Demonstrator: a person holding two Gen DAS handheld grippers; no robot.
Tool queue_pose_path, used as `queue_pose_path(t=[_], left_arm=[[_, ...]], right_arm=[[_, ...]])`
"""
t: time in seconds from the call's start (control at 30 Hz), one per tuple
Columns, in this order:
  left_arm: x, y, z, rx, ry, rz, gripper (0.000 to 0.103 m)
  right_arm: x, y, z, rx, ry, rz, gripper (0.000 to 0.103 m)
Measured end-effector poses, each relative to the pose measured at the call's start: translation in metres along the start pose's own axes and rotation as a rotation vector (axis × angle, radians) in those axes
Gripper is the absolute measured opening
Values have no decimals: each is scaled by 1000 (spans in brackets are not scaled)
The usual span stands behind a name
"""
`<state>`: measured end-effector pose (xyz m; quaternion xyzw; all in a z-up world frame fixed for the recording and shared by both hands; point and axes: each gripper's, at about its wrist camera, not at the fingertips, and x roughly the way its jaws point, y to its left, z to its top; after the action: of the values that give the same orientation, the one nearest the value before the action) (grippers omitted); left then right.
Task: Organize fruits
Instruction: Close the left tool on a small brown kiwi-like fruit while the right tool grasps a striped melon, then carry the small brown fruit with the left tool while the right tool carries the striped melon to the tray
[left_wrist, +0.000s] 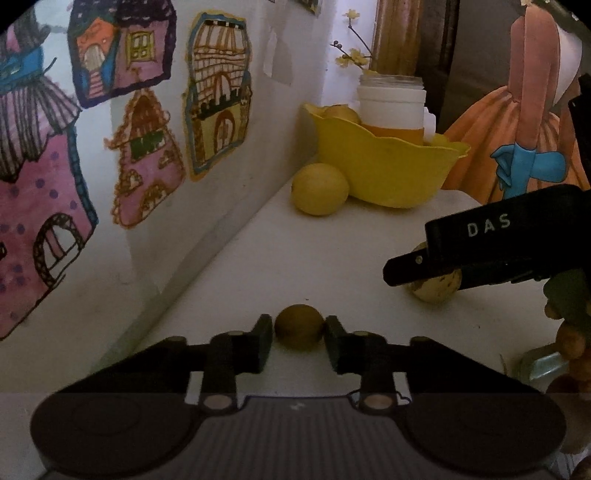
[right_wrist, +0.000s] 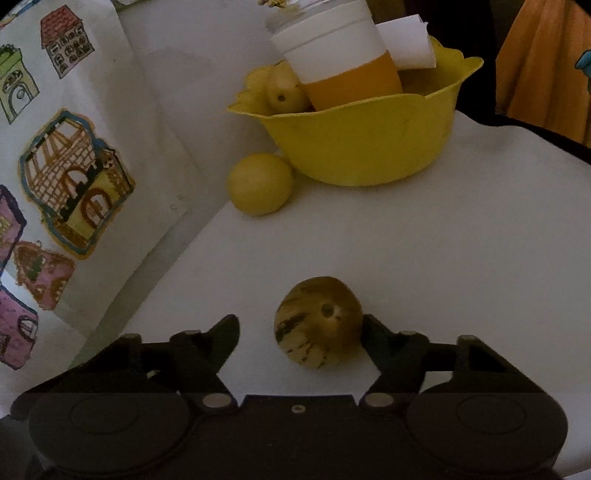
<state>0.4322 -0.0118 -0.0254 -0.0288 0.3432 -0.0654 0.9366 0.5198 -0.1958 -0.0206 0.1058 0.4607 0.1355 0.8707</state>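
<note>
Small brown fruit (left_wrist: 299, 326), on the white bench (left_wrist: 332, 251): pinched by the left tongs (left_wrist: 298, 334). Striped fruit (right_wrist: 318, 322), on the bench before the yellow bowl (right_wrist: 354, 147): bracketed by the half-spread right tongs (right_wrist: 301, 334), one pad touching.

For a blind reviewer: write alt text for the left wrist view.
The left gripper is shut on a small brown fruit on a white table. Beyond, a lemon sits beside a yellow bowl; the right gripper straddles a speckled fruit.
</note>
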Motion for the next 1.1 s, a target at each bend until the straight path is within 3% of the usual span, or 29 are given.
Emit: queue_pose_path(t=[0.3,0.63,0.87,1.1], left_arm=[[-2,-4,-2,-3,3,-19,32],[-20,-10,-7,12,1,-16,32],[-52,-14,-7,15,-18,-19,32],[-99,-28,-11,15,-52,-59,32]], right_arm=[[-3,4,-2,-38,12,-29,51],[-21,7,-18,-35,0,44,49],[-60,12,-28,-28,-21,90,49],[-123,11,-43,-40,-69,120,49]])
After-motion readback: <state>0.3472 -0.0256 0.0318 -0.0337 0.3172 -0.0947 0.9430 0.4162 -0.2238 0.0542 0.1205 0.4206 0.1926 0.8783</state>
